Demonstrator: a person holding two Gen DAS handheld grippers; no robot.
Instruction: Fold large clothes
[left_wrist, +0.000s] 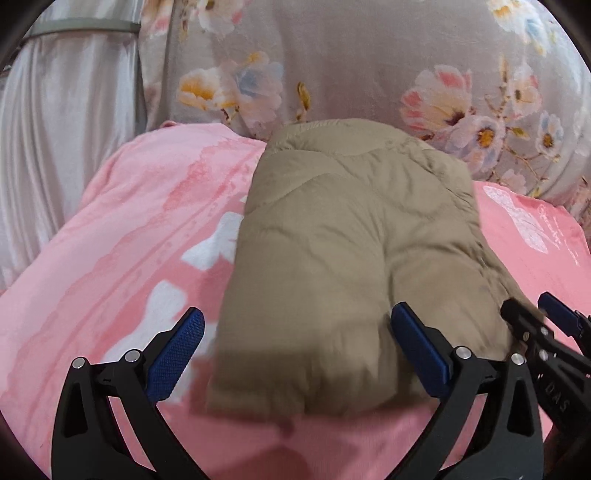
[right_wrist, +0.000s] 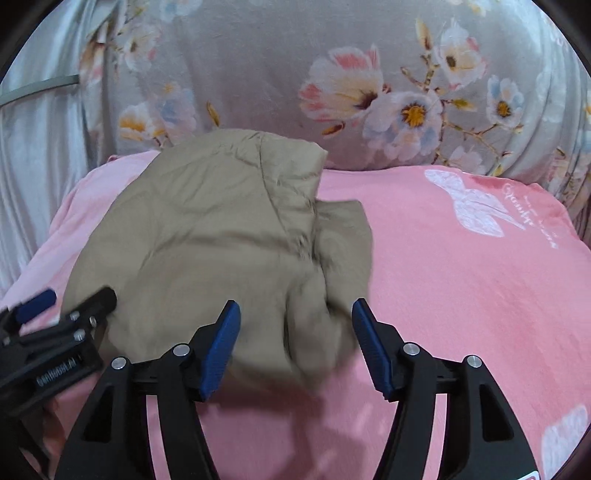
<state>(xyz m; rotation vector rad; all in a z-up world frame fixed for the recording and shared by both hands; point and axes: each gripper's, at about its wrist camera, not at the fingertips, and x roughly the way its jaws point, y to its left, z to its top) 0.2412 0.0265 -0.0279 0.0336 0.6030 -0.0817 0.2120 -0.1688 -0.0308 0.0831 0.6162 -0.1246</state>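
1. The tan, puffy quilted jacket lay folded into a thick bundle on the pink printed bed sheet, its far end just below the grey floral-print bedding piled behind it.
2. The left gripper was spread wide, its blue pads either side of the bundle's near end, holding nothing; whether the pads touched the fabric could not be told.
3. The right gripper was likewise wide open and empty, straddling the near right corner, where a loose flap stuck out sideways.
4. Judged risk: the padded fill looked springy, so the bundle could puff up and unroll once left alone, the loose flap being the likeliest part to slide out.
5. Judged risk: the two grippers were near each other at the same edge, so a sideways move could knock one against the other or drag the fold askew.
6. Judged risk: closing low could pinch the sheet along with the jacket and pull it into wrinkles.
7. Writing: the left gripper's body read "GenRobot.AI" in the right wrist view; "DAS" showed on the right gripper in the left wrist view; a cursive white script beside a white butterfly print was too small to read.
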